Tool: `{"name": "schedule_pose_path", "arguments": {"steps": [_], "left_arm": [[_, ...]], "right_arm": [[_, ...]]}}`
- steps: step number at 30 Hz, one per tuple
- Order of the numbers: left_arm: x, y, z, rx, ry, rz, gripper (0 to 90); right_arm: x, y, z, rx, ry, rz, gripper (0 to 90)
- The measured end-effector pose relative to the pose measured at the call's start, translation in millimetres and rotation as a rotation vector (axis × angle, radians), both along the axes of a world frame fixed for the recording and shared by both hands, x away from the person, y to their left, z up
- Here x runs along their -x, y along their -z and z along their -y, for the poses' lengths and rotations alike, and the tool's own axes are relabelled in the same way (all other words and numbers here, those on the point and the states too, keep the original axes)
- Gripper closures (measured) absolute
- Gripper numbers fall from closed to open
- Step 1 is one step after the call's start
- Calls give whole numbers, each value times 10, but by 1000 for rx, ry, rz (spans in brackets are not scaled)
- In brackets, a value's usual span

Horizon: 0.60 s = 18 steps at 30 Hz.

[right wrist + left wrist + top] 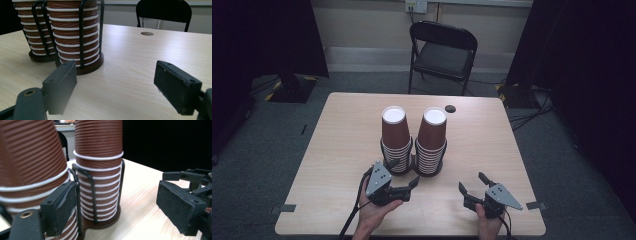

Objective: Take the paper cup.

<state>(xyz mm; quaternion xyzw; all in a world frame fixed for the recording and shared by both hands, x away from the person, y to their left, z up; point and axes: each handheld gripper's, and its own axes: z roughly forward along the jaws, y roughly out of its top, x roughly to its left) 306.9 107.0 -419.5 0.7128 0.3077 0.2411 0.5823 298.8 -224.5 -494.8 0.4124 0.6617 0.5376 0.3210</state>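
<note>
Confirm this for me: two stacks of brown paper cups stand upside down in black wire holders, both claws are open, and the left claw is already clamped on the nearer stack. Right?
Not quite. The left claw is not clamped on anything: the high view shows it open, close beside the left stack of brown paper cups. The rest holds: both stacks, the right stack too, stand upside down in black wire holders, and the right claw is open.

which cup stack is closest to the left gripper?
The left cup stack: the left gripper sits right at its base, while the right cup stack stands farther over.
</note>
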Motion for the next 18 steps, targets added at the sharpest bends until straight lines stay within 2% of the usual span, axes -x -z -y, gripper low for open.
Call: {"name": "schedule_pose_path", "arguments": {"steps": [7, 9, 18], "left_arm": [[-64, -99, 59, 11, 4, 15, 164], [-81, -125, 70, 3, 3, 16, 164], [-145, -246, 102, 25, 5, 11, 166]], "right_arm": [[-3, 0, -1, 2, 0, -1, 177], [-5, 0, 0, 2, 1, -1, 179], [-7, -1, -1, 0, 6, -5, 183]]}}
